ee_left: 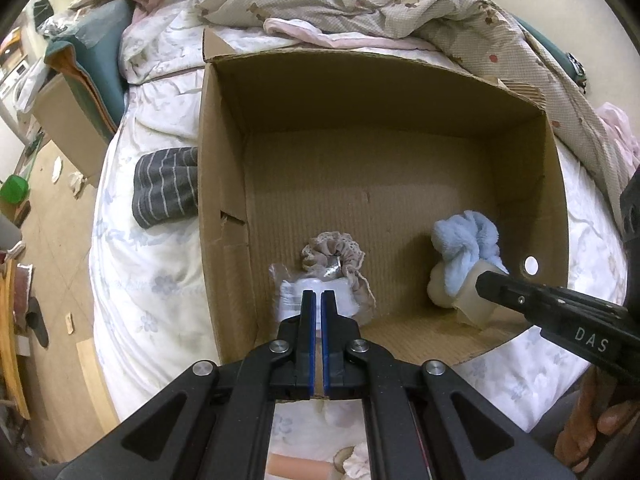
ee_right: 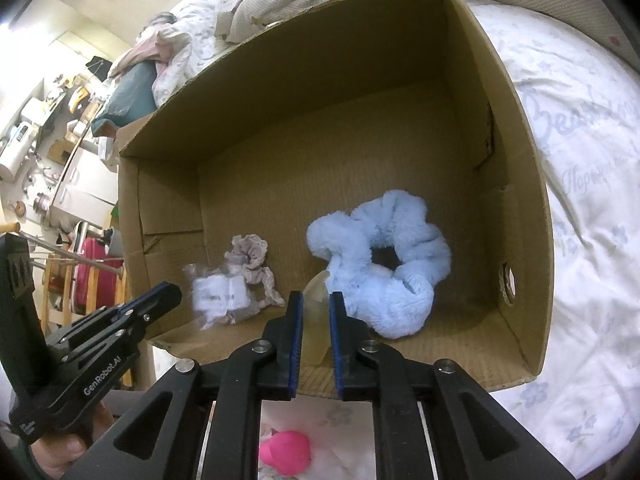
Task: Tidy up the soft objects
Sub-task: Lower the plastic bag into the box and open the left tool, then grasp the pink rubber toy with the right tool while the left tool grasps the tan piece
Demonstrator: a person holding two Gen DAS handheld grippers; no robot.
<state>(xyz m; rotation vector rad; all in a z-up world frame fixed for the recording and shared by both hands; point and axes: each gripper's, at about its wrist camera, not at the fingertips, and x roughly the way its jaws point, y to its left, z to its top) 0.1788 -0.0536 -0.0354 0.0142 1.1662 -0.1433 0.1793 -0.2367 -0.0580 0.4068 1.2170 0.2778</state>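
Observation:
An open cardboard box (ee_left: 202, 160) (ee_right: 520, 200) sits on a bed. On its floor lie a fluffy light-blue scrunchie (ee_left: 468, 240) (ee_right: 400, 280), a beige lace scrunchie (ee_left: 336, 252) (ee_right: 250, 248) and a small clear packet with a white label (ee_left: 288, 296) (ee_right: 220, 300). My right gripper (ee_right: 316, 298) (ee_left: 482, 282) reaches into the box's near right corner. A soft, translucent yellowish piece (ee_right: 316, 320) (ee_left: 444, 296) fills the narrow gap between its pads and rests beside the blue scrunchie. My left gripper (ee_left: 318, 294) (ee_right: 172, 292) is shut and holds nothing, hovering over the packet by the near wall.
A grey striped cloth (ee_left: 168, 188) lies on the white sheet left of the box. A crumpled patterned blanket (ee_left: 360, 0) is piled behind it. A bright pink soft object (ee_right: 284, 452) lies on the sheet in front of the box. The bed's left edge drops to a cluttered floor.

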